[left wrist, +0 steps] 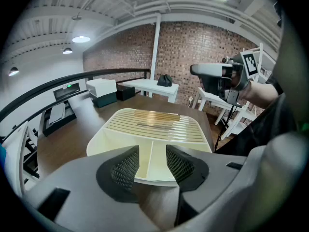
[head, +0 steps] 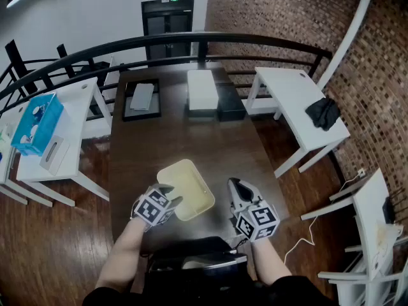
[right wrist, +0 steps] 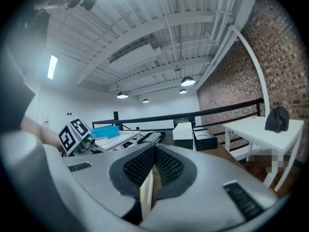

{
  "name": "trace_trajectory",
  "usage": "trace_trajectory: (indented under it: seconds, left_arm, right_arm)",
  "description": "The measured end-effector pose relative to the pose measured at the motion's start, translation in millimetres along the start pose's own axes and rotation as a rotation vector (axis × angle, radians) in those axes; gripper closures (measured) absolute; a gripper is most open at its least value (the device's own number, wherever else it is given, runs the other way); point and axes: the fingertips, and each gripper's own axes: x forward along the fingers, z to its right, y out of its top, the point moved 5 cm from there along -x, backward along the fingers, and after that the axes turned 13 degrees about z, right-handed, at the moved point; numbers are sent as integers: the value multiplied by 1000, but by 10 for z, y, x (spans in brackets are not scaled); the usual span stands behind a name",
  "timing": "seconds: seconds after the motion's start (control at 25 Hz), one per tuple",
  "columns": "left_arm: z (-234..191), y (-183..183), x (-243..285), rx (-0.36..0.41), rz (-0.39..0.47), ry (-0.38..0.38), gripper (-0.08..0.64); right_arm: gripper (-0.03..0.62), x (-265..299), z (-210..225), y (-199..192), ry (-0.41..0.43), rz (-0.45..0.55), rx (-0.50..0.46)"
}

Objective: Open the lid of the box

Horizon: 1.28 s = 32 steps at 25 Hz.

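Observation:
A cream box [head: 188, 189] lies on the dark table [head: 153, 145] just in front of me; its ribbed surface [left wrist: 152, 124] sits inside a raised rim. My left gripper [head: 167, 195] is at the box's near left corner. In the left gripper view its jaws [left wrist: 152, 161] stand wide, the box's near wall lies between them, and the pads do not press on it. My right gripper [head: 238, 187] is to the right of the box, apart from it and raised [left wrist: 212, 74]. Its jaws [right wrist: 154, 166] are together, with a thin pale strip low between them.
A white box [head: 201, 89], a black box [head: 229, 101] and a black tray [head: 141, 99] stand at the table's far end. White side tables [head: 299, 101] flank it, the left one holding a blue box [head: 37, 123]. A black railing [head: 191, 40] curves behind.

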Motion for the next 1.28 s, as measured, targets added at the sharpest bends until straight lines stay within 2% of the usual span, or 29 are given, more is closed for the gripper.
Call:
trace_trajectory:
  seconds: [0.16, 0.24, 0.36, 0.44, 0.48, 0.6, 0.76, 0.92, 1.04, 1.16, 1.28]
  left_arm:
    - [-32, -84, 75, -24, -49, -14, 392]
    - [-44, -96, 99, -8, -74, -11, 429]
    - [-39, -92, 136, 57, -146, -25, 462]
    - [-38, -120, 159, 122, -218, -33, 489]
    - [-24, -111, 169, 151, -244, -43, 489]
    - [14, -80, 189, 203, -286, -69, 489]
    - [-25, -85, 200, 188, -292, -66, 522]
    - [-35, -82, 201, 177, -296, -68, 531]
    - [-27, -102, 212, 193, -335, -78, 537]
    - [-28, -119, 234, 188, -383, -88, 541]
    - [-25, -113, 241, 184, -395, -90, 540]
  right_arm:
    - [589, 148, -153, -160, 55, -82, -21]
    - [589, 223, -232, -286, 82, -136, -39]
    - [588, 336, -374, -499, 122, -212, -86]
    - [545, 413, -451, -675, 144, -273, -113]
    - [545, 449, -478, -759, 151, -302, -125]
    - [545, 531, -493, -944, 130, -366, -169]
    - [545, 582, -452, -1134, 85, -428, -212]
    - [565, 590, -447, -1182, 67, -428, -235]
    - [571, 586, -468, -1166, 54, -409, -228]
    - [574, 563, -493, -1117, 40, -372, -208]
    - [578, 536, -512, -976, 36, -310, -167]
